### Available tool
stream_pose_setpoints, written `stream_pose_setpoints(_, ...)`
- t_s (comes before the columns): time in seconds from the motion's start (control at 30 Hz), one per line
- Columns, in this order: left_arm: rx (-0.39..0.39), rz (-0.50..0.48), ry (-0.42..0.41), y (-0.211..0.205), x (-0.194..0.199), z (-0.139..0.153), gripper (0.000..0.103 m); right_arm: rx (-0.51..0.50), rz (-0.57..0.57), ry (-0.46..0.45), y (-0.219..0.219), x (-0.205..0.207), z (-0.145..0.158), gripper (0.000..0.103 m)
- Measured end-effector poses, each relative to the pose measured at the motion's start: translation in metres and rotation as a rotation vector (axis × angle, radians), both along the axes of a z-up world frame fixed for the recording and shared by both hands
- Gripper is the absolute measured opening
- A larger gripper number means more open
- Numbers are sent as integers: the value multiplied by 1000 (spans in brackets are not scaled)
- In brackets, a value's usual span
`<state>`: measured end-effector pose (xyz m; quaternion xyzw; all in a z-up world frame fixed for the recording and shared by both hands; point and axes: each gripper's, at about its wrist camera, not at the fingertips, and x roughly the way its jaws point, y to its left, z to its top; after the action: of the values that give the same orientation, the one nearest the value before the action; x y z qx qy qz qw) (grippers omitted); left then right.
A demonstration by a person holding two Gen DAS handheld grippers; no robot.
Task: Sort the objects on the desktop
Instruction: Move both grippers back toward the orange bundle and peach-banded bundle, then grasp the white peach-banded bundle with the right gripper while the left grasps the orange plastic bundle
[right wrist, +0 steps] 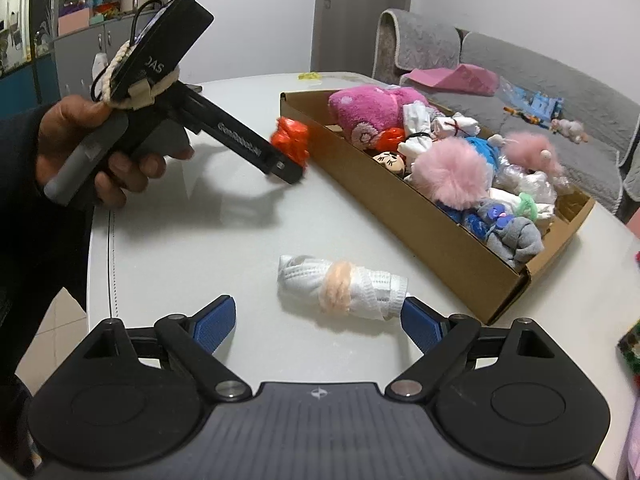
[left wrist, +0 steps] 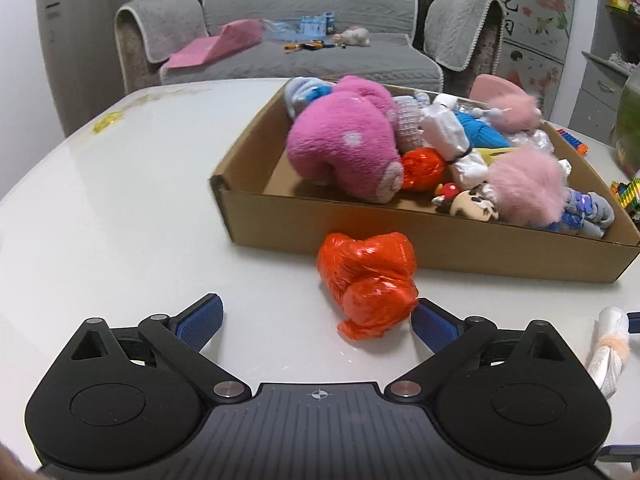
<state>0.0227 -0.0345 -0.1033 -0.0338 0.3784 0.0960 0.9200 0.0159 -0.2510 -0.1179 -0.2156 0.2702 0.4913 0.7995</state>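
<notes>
A: Step: pickup approach. Left gripper spread wide, empty; orange plastic bundle on the table just ahead, touching its right pad, beside the cardboard box

B: Right gripper also agape, empty; banded white cloth roll ahead. Next, likely: straddle, close, lift into box. Glossy white table; grey sofa behind

Large black Chinese characters, 桃花 among them, run down a decorated cabinet panel behind the sofa. On the left gripper, "DAS" (seen upside down) marks its black top block, and a blurred white brand word runs along its bar.
</notes>
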Motion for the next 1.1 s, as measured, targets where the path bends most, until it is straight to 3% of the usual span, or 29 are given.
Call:
stream_pose_setpoints(0.43,26,-35,-16,-10,10,-2,102,24,-199,46,16,15,-3,96)
stream_pose_setpoints(0.97,6,-103,-25,-17,14,-4,101,33,-166,83,20,21,-4,95)
stream_pose_setpoints(1.1,9,-146,-44,-22,8,-2,89,49,-170,71,18,17,-2,79)
